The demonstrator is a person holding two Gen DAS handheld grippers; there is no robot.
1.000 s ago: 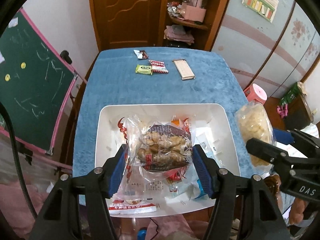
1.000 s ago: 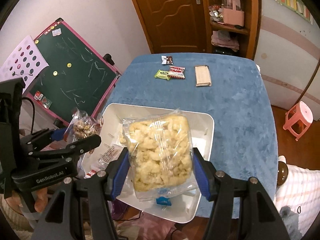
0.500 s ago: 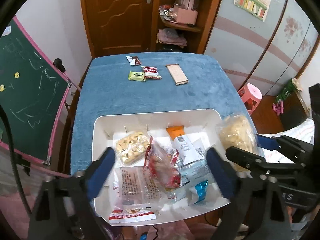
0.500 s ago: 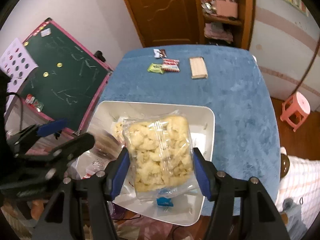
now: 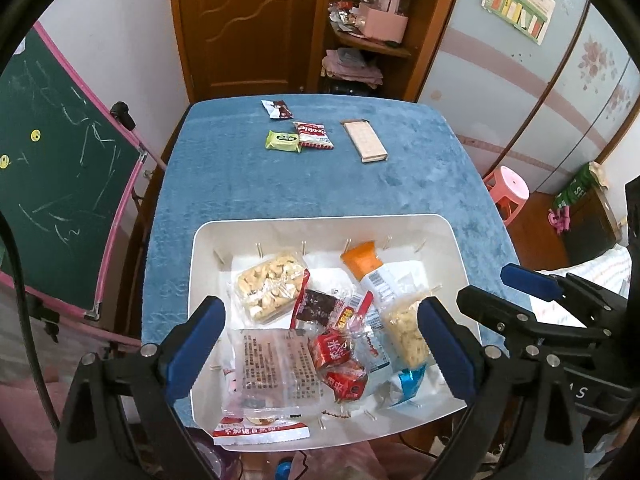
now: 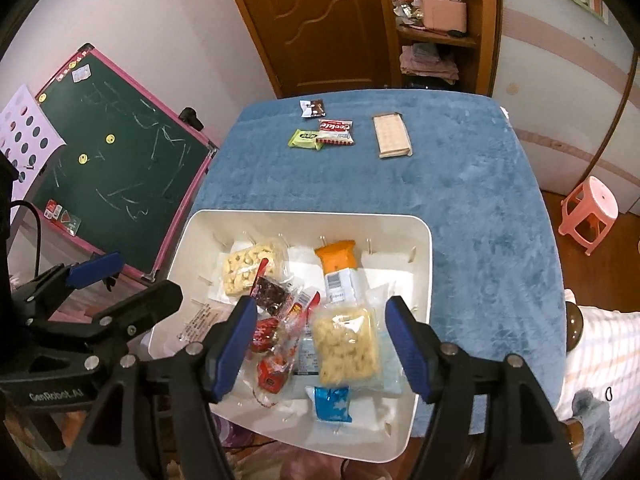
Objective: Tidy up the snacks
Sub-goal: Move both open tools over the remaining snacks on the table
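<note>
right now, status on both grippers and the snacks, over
Both grippers open, nothing held: left gripper, right gripper, jaws just opening. Yellow puffs bag dropped in white bin. Four snacks left on blue table. Path unobstructed.

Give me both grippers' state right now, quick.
Left gripper: open, holding nothing.
Right gripper: jaws just opened; puffed snack bag lies loose in the white bin.

Wood door, shelf unit, chalkboard left, pink stool right.

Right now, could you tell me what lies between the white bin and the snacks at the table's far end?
Only bare blue tablecloth separates the white bin from the far snacks, clearest in the right wrist view.
</note>
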